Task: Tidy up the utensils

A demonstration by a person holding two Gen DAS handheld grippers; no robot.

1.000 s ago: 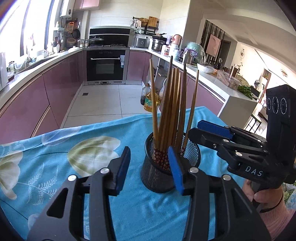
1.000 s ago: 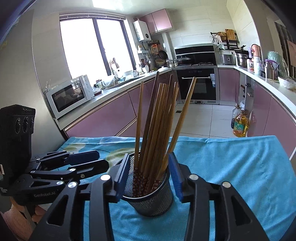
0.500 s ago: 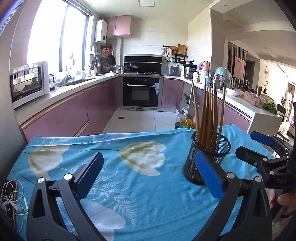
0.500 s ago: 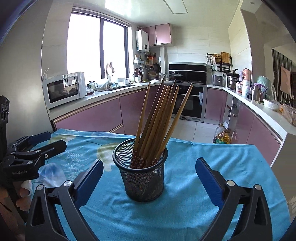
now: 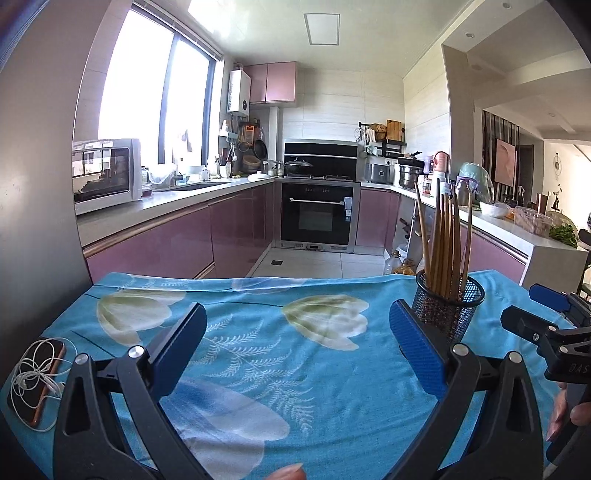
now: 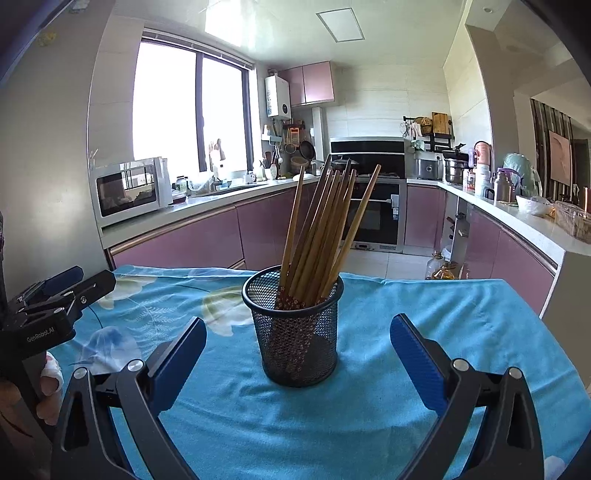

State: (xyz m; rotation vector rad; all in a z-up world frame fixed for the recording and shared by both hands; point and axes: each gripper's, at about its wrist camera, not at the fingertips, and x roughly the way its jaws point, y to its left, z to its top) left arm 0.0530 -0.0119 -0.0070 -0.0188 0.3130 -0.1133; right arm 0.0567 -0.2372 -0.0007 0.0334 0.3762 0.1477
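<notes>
Both grippers backing off the mesh holder (image 6: 295, 325); right gripper (image 6: 297, 352) and left gripper (image 5: 297, 352) gaping wide, empty. Chopsticks (image 6: 321, 236) standing bundled inside, on tablecloth (image 6: 424, 332), apparently sorted.

I look down a U-shaped kitchen with glossy mauve cabinets (image 5: 177, 243) under pale worktops, a built-in black oven (image 5: 318, 218) at the far end and white floor tiles (image 5: 314, 264) running up to it. Bright daylight pours through the tall window (image 5: 147, 99) on the left, above a white microwave (image 5: 105, 173). The walls are pale tile, and a flat light panel (image 5: 321, 28) sits in the white ceiling.
</notes>
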